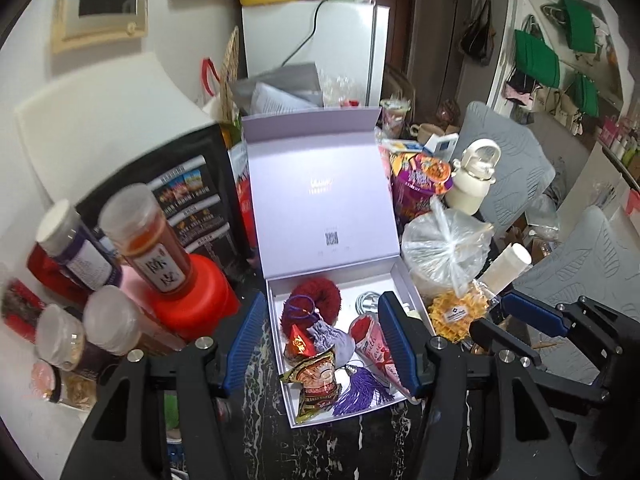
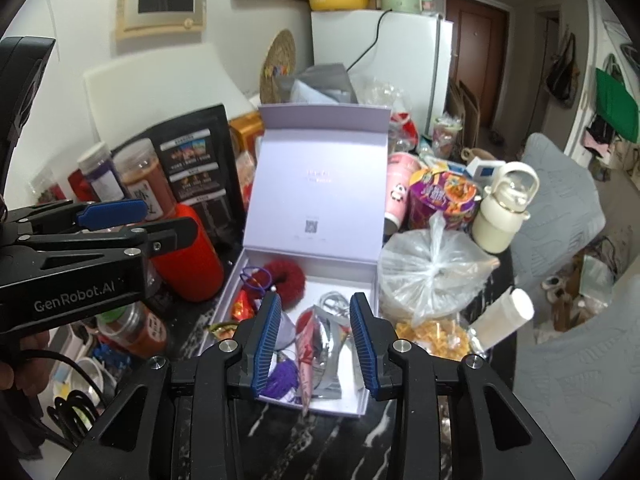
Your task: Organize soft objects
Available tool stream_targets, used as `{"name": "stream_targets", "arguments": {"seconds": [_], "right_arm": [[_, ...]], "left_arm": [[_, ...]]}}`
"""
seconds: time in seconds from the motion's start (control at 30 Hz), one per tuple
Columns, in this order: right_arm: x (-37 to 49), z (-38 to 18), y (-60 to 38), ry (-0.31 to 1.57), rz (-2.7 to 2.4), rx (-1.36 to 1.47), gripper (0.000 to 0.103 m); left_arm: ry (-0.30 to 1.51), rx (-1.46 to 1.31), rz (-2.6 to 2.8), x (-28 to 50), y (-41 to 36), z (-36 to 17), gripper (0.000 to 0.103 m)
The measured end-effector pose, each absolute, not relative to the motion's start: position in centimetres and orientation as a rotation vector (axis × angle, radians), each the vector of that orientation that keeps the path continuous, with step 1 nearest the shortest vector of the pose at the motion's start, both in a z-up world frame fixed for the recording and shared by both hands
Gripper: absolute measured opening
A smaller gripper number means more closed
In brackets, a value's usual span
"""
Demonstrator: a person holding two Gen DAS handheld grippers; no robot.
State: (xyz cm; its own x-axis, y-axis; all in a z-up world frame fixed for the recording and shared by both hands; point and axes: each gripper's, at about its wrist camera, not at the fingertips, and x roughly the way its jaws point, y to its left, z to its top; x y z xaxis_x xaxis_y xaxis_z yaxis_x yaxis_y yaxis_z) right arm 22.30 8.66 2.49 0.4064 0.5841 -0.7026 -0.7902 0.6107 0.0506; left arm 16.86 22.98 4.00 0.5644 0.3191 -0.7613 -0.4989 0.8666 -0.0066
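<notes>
An open lavender box [image 1: 404,276] [image 2: 370,280] stands on the dark marble table, lid upright. Inside lie a red fluffy ring [image 1: 320,296] [image 2: 290,278], a grey pouch [image 1: 334,340], a purple tassel [image 1: 362,394] [image 2: 280,380], a gold-red snack packet [image 1: 316,384], a pink cone packet [image 1: 370,342] [image 2: 306,344] and a silver packet [image 2: 330,344]. My left gripper [image 1: 322,332] is open and empty, hovering over the box. My right gripper [image 2: 316,332] is open and empty over the box's front; it also shows at the right of the left wrist view [image 1: 516,316].
Jars [image 1: 152,240] and a red canister [image 1: 196,300] crowd the left of the box. A tied plastic bag [image 1: 444,244] [image 2: 432,272], noodle cup [image 2: 444,196], cream bottle [image 2: 504,208] and yellow snacks [image 1: 456,312] sit right. Grey chairs [image 2: 560,200] stand beyond the table edge.
</notes>
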Motion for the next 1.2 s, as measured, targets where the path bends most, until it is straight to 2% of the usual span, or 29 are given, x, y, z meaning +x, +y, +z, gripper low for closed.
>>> {"name": "stream_targets", "arguments": {"seconds": [0.07, 0.13, 0.17, 0.2, 0.53, 0.93, 1.2], "right_arm": [[21.7, 3.3, 8.0, 0.731, 0.881, -0.301, 0.042], [20.9, 4.3, 7.1, 0.712, 0.879, -0.289, 0.045], [20.6, 4.6, 6.8, 0.704, 0.877, -0.287, 0.047], [20.3, 4.9, 6.5, 0.698, 0.873, -0.285, 0.049], [16.6, 7.8, 1.8, 0.642, 0.846, -0.257, 0.071], [12.3, 8.7, -4.0, 0.612, 0.846, -0.253, 0.079], [9.9, 7.5, -6.6, 0.620, 0.859, -0.268, 0.079]], "left_arm": [[0.828, -0.218, 0.489, 16.3, 22.4, 4.8, 0.059], [0.808, -0.204, 0.493, 15.4, 21.7, 5.8, 0.066], [0.801, -0.201, 0.494, 15.1, 21.5, 6.2, 0.073], [0.791, -0.201, 0.496, 14.6, 21.2, 6.6, 0.075], [0.722, -0.179, 0.502, 10.3, 17.5, 9.8, 0.075], [0.689, -0.165, 0.523, 5.4, 11.6, 11.0, 0.075], [0.718, -0.178, 0.533, 2.6, 8.2, 9.4, 0.075]]}}
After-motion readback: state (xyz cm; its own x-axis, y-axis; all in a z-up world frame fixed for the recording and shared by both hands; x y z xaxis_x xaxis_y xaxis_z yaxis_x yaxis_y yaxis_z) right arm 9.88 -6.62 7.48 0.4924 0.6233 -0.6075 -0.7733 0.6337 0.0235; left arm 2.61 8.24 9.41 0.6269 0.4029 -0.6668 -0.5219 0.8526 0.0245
